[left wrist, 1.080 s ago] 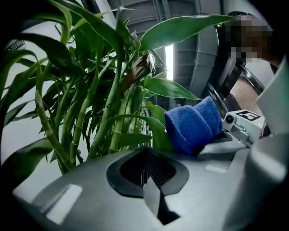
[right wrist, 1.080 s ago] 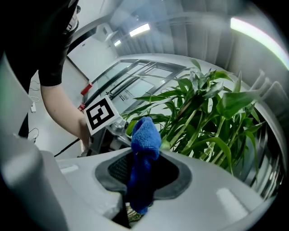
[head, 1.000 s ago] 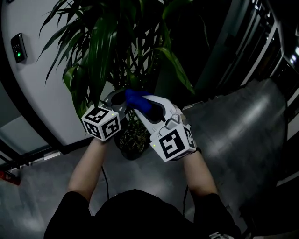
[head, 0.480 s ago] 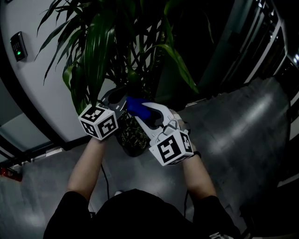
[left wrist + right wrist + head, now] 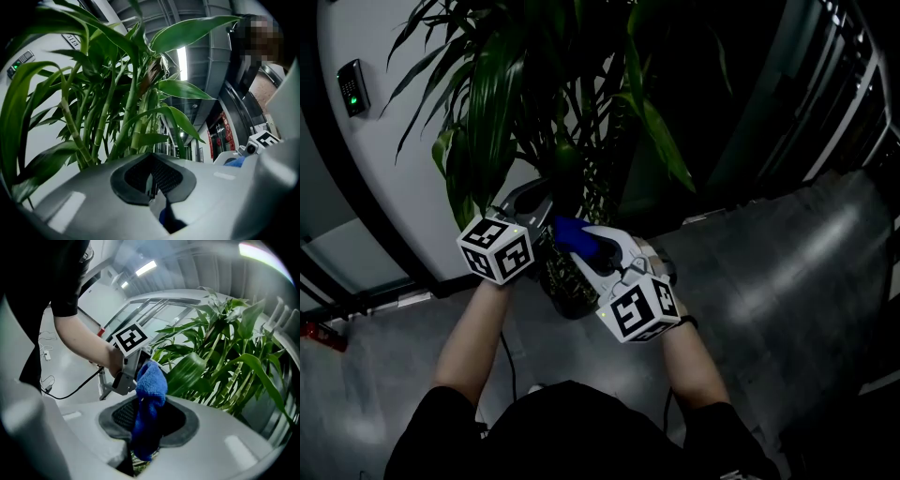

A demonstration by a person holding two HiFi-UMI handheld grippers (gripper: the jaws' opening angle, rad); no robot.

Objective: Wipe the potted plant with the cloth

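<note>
Currently the right tool (image 5: pixel 584 242) is clamped on a blue cloth (image 5: pixel 574 232), jaws closed on its middle. In the right gripper view the cloth (image 5: pixel 149 401) sticks up above the right tool (image 5: pixel 149 425) and a tail hangs below the jaws. The cloth's top end sits close to the left tool (image 5: pixel 125 373), touching or not I cannot tell.

The left tool (image 5: pixel 536 199) is closed. In its own view the left tool (image 5: pixel 150 182) has its pads together, and nothing clear shows between them. It points up into the plant (image 5: pixel 133 101), stems and leaves right in front. A bit of blue shows through the gap under the jaws.

Both tools are held low against the plant (image 5: pixel 497 103), just above the pot (image 5: pixel 565 289), left tool at the stems, right tool beside it with the cloth between the two. The long green leaves (image 5: pixel 220 352) spread up and to the right in the right gripper view.

The pot stands on a grey floor (image 5: pixel 769 272) next to a curved white wall (image 5: pixel 403 159). A reader (image 5: pixel 353 87) with a green light is on the wall. A cable (image 5: pixel 505 349) runs down by the left arm.
</note>
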